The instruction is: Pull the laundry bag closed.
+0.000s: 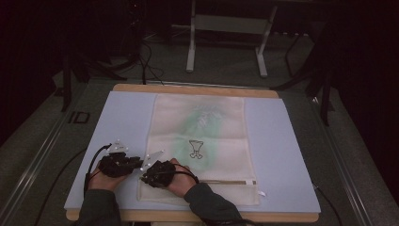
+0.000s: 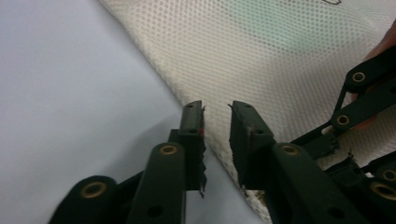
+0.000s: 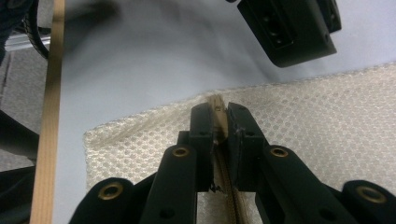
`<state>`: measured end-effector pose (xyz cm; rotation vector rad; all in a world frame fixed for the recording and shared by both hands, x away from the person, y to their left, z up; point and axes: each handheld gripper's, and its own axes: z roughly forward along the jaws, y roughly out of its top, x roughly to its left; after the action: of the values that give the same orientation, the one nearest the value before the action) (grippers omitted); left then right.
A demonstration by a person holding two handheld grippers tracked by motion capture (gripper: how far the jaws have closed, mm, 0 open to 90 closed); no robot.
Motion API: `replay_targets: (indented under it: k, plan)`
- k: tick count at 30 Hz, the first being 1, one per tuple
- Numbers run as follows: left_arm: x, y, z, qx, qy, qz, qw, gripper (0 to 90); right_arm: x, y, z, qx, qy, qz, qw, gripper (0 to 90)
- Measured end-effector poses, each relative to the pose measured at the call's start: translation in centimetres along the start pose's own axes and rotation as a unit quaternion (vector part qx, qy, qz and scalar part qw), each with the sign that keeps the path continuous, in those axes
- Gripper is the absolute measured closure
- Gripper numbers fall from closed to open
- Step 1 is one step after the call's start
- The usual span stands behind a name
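A cream mesh bag (image 1: 200, 141) with a green shape inside and a small drawing on it lies flat on the pale blue mat (image 1: 277, 150). Both grippers meet at its near left corner. My right gripper (image 3: 218, 112), also (image 1: 142, 179), is shut on the tan zipper strip (image 3: 217, 103) at the bag's edge. My left gripper (image 2: 216, 109), also (image 1: 139, 164), comes in from the left. Its jaws stand apart, with the bag's edge (image 2: 187, 100) in the gap and not pressed by the pads. The left gripper's body (image 3: 294, 28) hangs just beyond the right jaws.
The mat lies on a wooden table (image 1: 193, 89), whose edge (image 3: 46, 116) runs close to the bag's corner. The zipper (image 1: 230, 181) runs right along the bag's near end. A metal stand (image 1: 226, 28) and cables (image 1: 148, 66) are on the floor behind.
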<state>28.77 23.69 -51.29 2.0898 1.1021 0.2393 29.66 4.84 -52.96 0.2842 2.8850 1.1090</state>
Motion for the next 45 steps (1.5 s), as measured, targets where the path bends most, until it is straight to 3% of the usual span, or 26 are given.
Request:
replay_targets:
  k: [6, 9, 13, 19, 24, 27, 32, 45]
  plan:
    - [-0.5, -0.1, 0.2, 0.012, -0.024, 0.005, 0.9996, 88.0, 0.0, -0.1, 0.0, -0.003, -0.001, 0.003, 1.0000, 81.7]
    - [-0.8, -0.2, 0.4, 0.023, -0.028, 0.010, 0.9993, 89.4, -0.1, -0.2, 0.0, -0.004, 0.003, 0.007, 1.0000, 81.8]
    - [-0.9, -0.4, 0.8, 0.045, -0.020, 0.012, 0.9987, 89.5, 0.0, -0.1, 0.0, -0.003, 0.001, 0.006, 1.0000, 81.8]
    - [-1.0, -0.4, 1.2, 0.060, -0.025, 0.012, 0.9978, 89.5, 0.0, -0.1, 0.0, -0.003, 0.001, 0.007, 1.0000, 81.8]
    - [-1.6, -0.3, 1.5, 0.079, -0.009, 0.019, 0.9966, 89.7, 0.2, -0.1, 0.0, -0.003, -0.004, 0.004, 1.0000, 81.9]
    - [-1.9, -0.3, 1.4, 0.087, -0.009, 0.013, 0.9961, 89.9, 0.3, -0.1, -0.1, 0.001, -0.005, 0.001, 1.0000, 82.1]
    - [-2.2, -0.3, 1.4, 0.092, 0.001, 0.026, 0.9954, 90.0, 0.3, -0.1, -0.2, 0.005, -0.005, -0.002, 1.0000, 82.2]
    - [-1.7, -0.4, 1.4, 0.087, -0.016, 0.023, 0.9958, 90.0, 0.4, -0.2, -0.6, 0.019, -0.009, -0.012, 0.9997, 82.3]
